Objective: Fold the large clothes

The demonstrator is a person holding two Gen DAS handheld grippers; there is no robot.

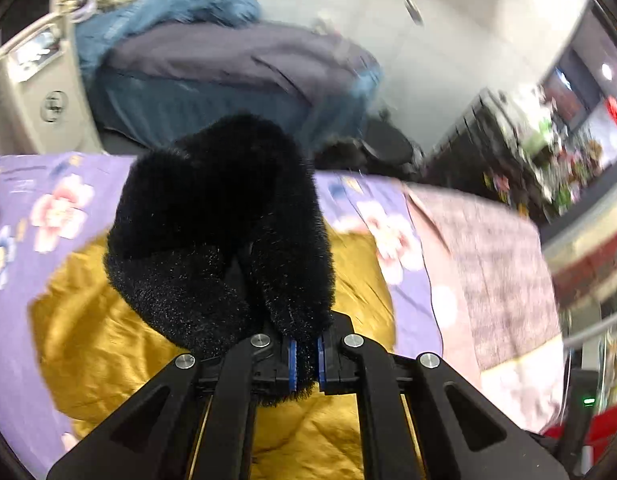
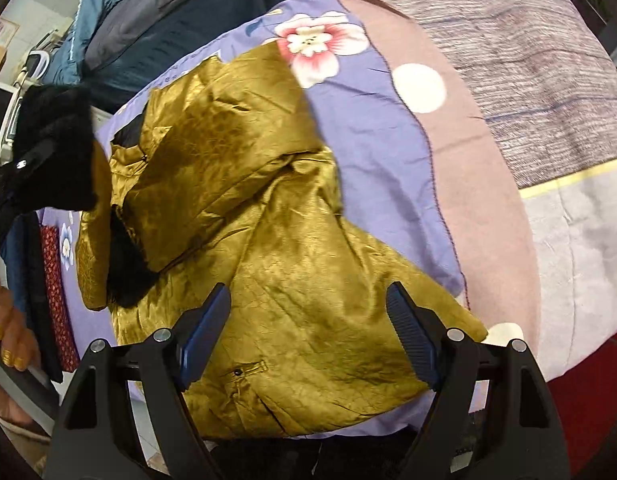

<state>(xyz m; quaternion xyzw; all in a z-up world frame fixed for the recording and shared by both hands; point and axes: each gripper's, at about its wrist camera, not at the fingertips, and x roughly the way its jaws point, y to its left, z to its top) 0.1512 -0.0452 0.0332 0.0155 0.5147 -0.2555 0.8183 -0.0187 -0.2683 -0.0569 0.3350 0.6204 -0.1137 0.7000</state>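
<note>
Spreading across the floral bed (image 2: 368, 128), the gold jacket (image 2: 276, 280) lies part-folded — its black fur collar (image 1: 220, 232) is pinched in the left gripper (image 1: 306, 360) fingers at 9 o'clock. Right gripper (image 2: 308, 336) gapes wide; next, probably lay the collar inward.

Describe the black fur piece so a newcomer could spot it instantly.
Start at the bed with the purple floral bedspread, where a shiny mustard-gold jacket lies spread. At the jacket's edge, the black fur trim is lifted, clamped in the left tool. It is the only fluffy, matte black thing against smooth gold fabric.
</note>
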